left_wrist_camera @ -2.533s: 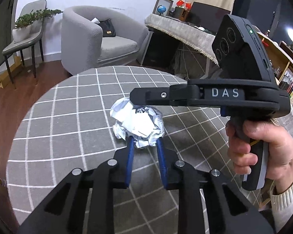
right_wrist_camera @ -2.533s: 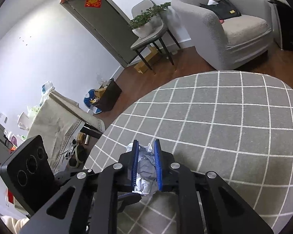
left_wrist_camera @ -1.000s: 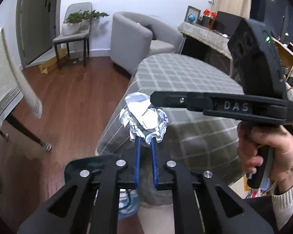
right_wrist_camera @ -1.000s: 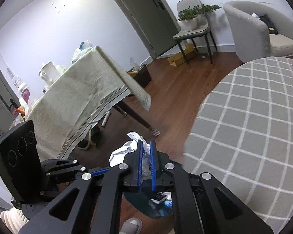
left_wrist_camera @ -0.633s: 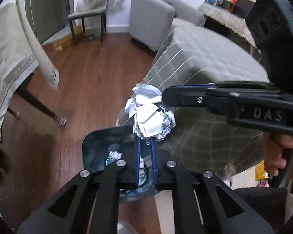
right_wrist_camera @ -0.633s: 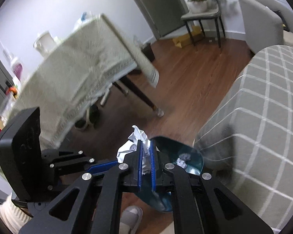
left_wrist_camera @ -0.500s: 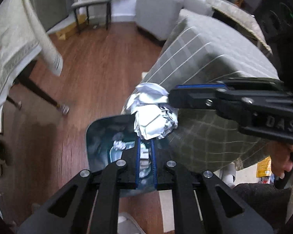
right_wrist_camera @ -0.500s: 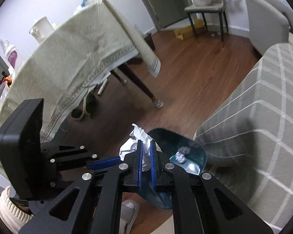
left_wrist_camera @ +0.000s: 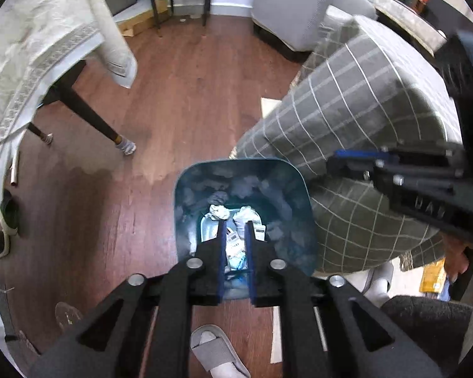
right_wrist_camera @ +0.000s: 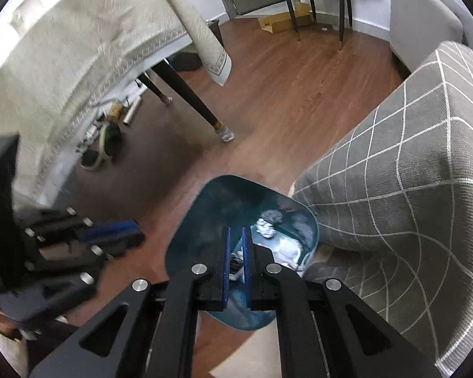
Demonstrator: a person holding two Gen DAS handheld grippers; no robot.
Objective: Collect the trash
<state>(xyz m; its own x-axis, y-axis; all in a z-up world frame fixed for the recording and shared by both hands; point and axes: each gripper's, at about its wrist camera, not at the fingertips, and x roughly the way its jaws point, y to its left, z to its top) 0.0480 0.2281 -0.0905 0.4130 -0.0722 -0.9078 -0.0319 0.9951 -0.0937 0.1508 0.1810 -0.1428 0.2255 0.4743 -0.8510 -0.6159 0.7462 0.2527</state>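
A: Left gripper [left_wrist_camera: 235,225] status?
B: Its jaws have just been opening, nothing between them; right gripper [right_wrist_camera: 235,233] nearly closed, empty. Crumpled paper [left_wrist_camera: 219,212] now lies inside the blue bin [left_wrist_camera: 306,195]; I count this piece collected.

Only one marking shows. In the left wrist view, raised letters stand on the black side of the right gripper [left_wrist_camera: 347,160], at the right of the scene. They are blurred; they look like three capitals, the middle one an "A", but the whole word cannot be read surely. White slips lie in the bin [left_wrist_camera: 306,220] near the middle; their print is too small to read. The right wrist view shows no text.
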